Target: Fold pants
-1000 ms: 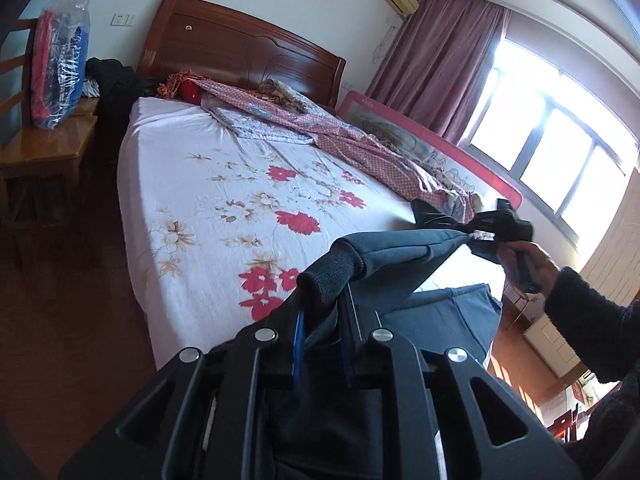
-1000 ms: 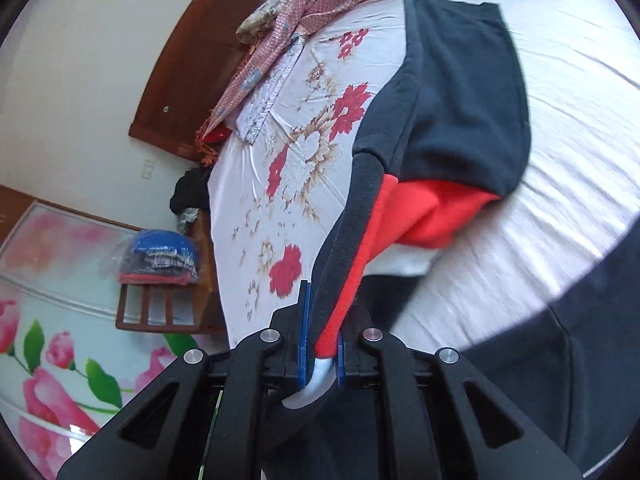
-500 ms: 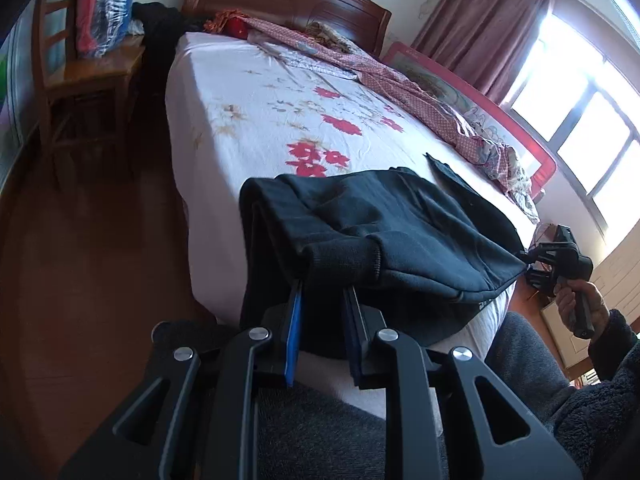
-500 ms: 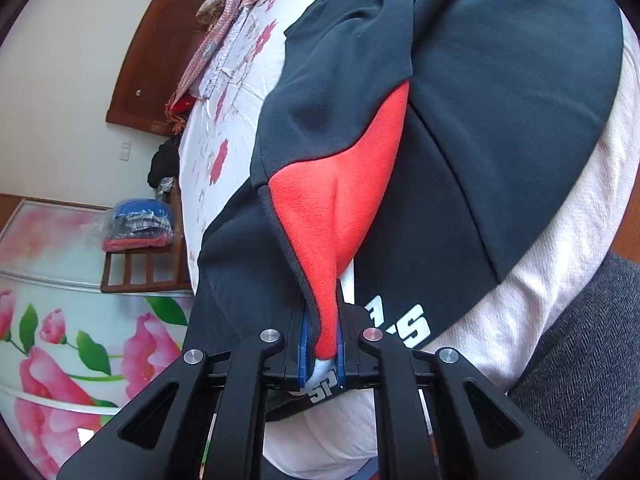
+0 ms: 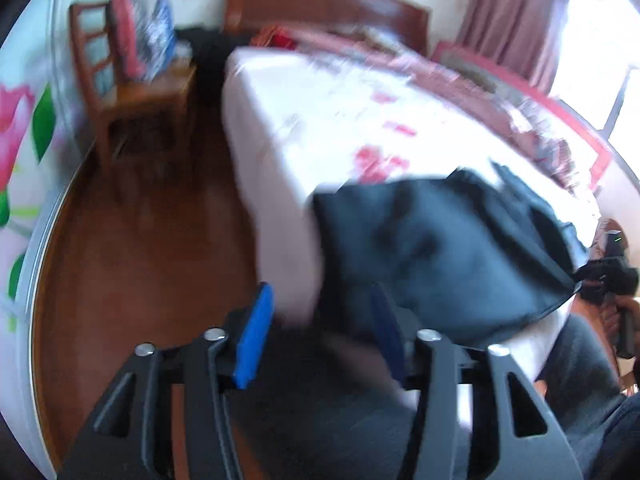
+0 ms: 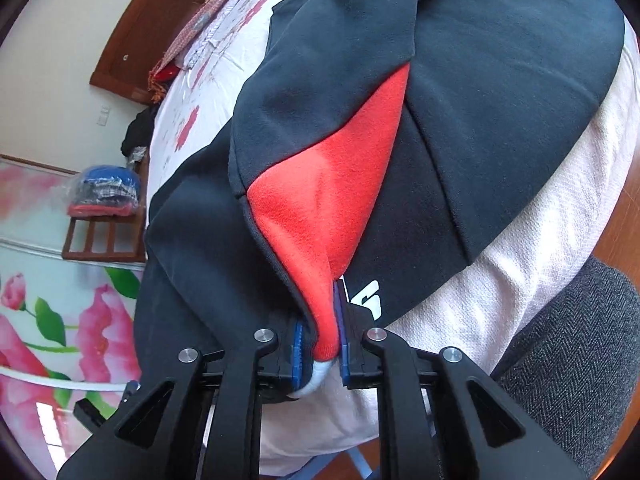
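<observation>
The dark navy pants (image 6: 500, 60) lie folded over on the white flowered bed (image 6: 540, 248), bunched at its near corner with one edge hanging down the side. A red fleece lining (image 6: 336, 184) shows where the top layer turns back. White letters are printed on the layer beneath.

Bright daylight from the window (image 5: 608, 52) glares; left view motion-blurred, right sharp, both edge-warped.
</observation>
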A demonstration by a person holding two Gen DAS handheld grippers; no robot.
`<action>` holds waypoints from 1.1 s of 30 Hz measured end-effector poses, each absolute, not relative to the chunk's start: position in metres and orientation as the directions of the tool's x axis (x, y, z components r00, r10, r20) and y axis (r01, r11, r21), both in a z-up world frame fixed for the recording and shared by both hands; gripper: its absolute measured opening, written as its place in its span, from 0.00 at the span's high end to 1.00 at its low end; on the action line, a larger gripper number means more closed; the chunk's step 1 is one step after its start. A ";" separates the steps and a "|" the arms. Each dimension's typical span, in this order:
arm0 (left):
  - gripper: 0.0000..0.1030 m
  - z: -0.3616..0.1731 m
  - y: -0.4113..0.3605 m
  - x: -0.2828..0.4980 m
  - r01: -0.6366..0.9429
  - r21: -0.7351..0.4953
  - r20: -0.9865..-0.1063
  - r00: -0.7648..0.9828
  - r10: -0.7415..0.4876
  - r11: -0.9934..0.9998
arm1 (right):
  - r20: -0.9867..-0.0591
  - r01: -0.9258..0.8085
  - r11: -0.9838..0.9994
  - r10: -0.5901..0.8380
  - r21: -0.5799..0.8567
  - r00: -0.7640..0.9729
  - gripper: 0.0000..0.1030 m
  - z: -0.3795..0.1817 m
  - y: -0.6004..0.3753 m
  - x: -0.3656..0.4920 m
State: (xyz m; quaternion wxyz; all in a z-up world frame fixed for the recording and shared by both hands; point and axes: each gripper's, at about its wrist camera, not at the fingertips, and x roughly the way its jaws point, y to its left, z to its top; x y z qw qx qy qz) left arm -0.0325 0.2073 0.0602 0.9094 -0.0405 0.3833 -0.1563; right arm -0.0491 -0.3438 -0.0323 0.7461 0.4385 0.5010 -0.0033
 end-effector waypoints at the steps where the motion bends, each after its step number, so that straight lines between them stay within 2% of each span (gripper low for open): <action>1: 0.19 0.073 0.191 -0.030 0.299 -0.210 -0.641 0.677 -0.361 0.931 | -0.736 0.448 0.592 0.447 0.670 0.509 0.51 -0.030 -0.344 -0.050; 2: 0.04 0.083 0.166 -0.025 0.364 -0.228 -0.607 0.672 -0.424 0.903 | -0.751 0.462 0.601 0.426 0.652 0.505 0.47 -0.024 -0.343 -0.050; 6: 0.03 0.075 0.070 0.008 0.564 -0.200 -0.602 0.575 -0.554 0.801 | -0.808 0.455 0.711 0.277 0.536 0.519 0.47 0.012 -0.342 -0.051; 8: 0.03 0.051 0.029 0.025 0.608 -0.191 -0.659 0.503 -0.560 0.771 | -0.809 0.429 0.755 0.223 0.496 0.544 0.47 0.031 -0.345 -0.049; 10: 0.04 0.019 0.005 0.037 0.609 -0.172 -0.748 0.431 -0.505 0.774 | -0.812 0.408 0.798 0.166 0.444 0.560 0.47 0.047 -0.351 -0.044; 13: 0.07 -0.014 0.008 0.021 0.615 -0.120 -0.807 0.396 -0.438 0.779 | -0.824 0.410 0.842 0.070 0.351 0.562 0.47 0.062 -0.364 -0.021; 16: 0.10 -0.007 0.021 0.009 0.614 -0.115 -0.812 0.395 -0.430 0.781 | -0.820 0.393 0.892 -0.045 0.224 0.570 0.47 0.070 -0.367 0.022; 21: 0.11 -0.005 0.026 0.006 0.597 -0.112 -0.828 0.386 -0.407 0.795 | -0.809 0.307 0.951 -0.152 0.036 0.568 0.47 0.061 -0.345 0.130; 23: 0.11 -0.008 0.021 0.008 0.593 -0.087 -0.836 0.393 -0.383 0.800 | -0.824 0.249 0.964 -0.215 -0.093 0.524 0.31 0.042 -0.324 0.171; 26: 0.11 -0.008 0.018 0.010 0.598 -0.070 -0.839 0.398 -0.372 0.799 | -0.828 0.153 0.941 -0.338 -0.301 0.448 0.31 0.006 -0.300 0.207; 27: 0.11 -0.007 0.019 0.011 0.597 -0.078 -0.837 0.396 -0.377 0.799 | -0.829 0.153 0.931 -0.365 -0.331 0.424 0.31 -0.002 -0.301 0.211; 28: 0.11 -0.007 0.020 0.011 0.596 -0.087 -0.835 0.393 -0.385 0.798 | -0.843 0.176 0.938 -0.346 -0.299 0.412 0.34 -0.007 -0.309 0.214; 29: 0.10 -0.007 0.021 0.012 0.596 -0.095 -0.834 0.391 -0.391 0.798 | -0.862 0.209 0.943 -0.324 -0.260 0.389 0.53 -0.011 -0.320 0.214; 31: 0.10 -0.006 0.022 0.013 0.596 -0.106 -0.831 0.386 -0.400 0.796 | -0.895 0.253 0.958 -0.228 -0.136 0.383 0.80 -0.013 -0.341 0.209; 32: 0.08 -0.006 0.022 0.012 0.598 -0.111 -0.830 0.383 -0.405 0.793 | -0.895 0.252 0.955 -0.246 -0.157 0.373 0.95 -0.013 -0.344 0.207; 33: 0.07 -0.007 0.022 0.012 0.600 -0.114 -0.830 0.380 -0.408 0.791 | -0.890 0.239 0.956 -0.253 -0.170 0.379 0.95 -0.012 -0.344 0.206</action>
